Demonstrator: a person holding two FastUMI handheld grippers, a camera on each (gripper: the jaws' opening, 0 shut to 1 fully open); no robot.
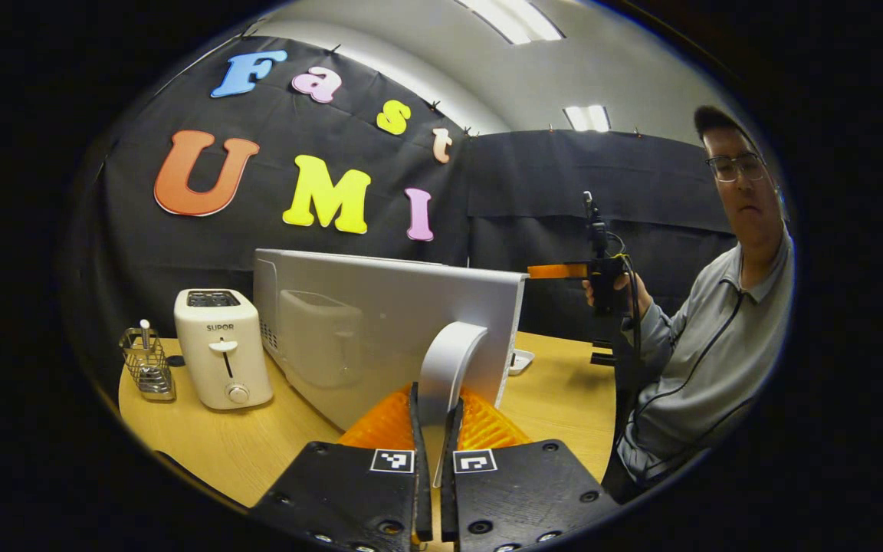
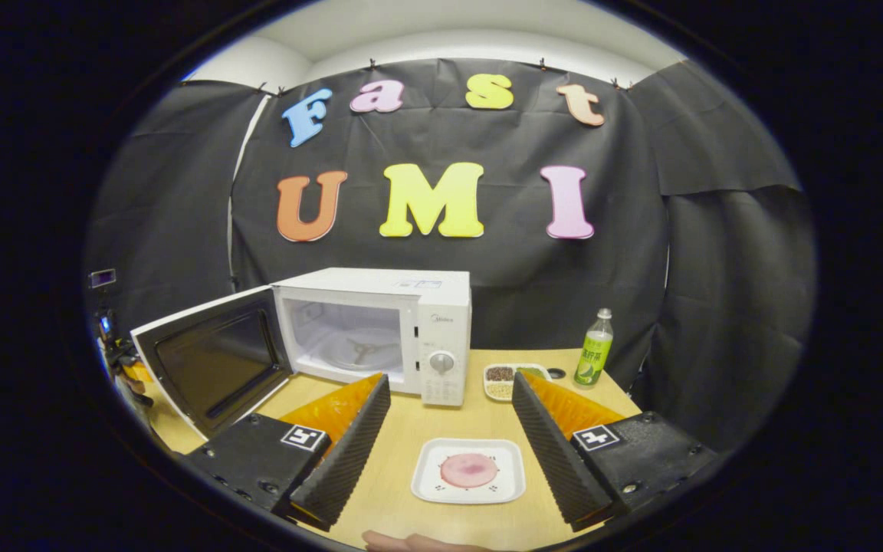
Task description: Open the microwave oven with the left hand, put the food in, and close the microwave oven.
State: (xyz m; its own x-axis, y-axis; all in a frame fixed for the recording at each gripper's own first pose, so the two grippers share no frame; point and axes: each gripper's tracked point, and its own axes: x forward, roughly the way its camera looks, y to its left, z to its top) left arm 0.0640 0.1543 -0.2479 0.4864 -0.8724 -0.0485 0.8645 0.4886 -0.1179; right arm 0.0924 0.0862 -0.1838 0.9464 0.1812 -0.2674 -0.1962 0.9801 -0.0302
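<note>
L tool [image 1: 435, 429] is clamped on the white door handle [image 1: 449, 360] of the microwave [image 2: 380, 330] — both fingers press its sides. Door [image 2: 215, 356] is swung wide open to the left in the right gripper view, dark inner window facing out; cavity w/ glass turntable [image 2: 357, 349] is visible. In the left gripper view the door's white outer face [image 1: 380, 322] sits right ahead of the tool, w/ a white toaster [image 1: 221, 346] and a small wire rack [image 1: 147, 364] farther off on the bench [image 1: 242, 445].

R tool [image 2: 449, 425] has its fingers wide apart, hovering above the bench, holding nothing. Food — a pink round slice on a white square tray [image 2: 470, 470] — lies on the bench just below and between the fingers, in front of the microwave. Beyond it, beside the microwave's control panel, a divided snack dish [image 2: 507, 379], then a green drink bottle [image 2: 593, 349]. Person in a grey top [image 1: 706, 360] stands at the far side of the bench in the left gripper view.
</note>
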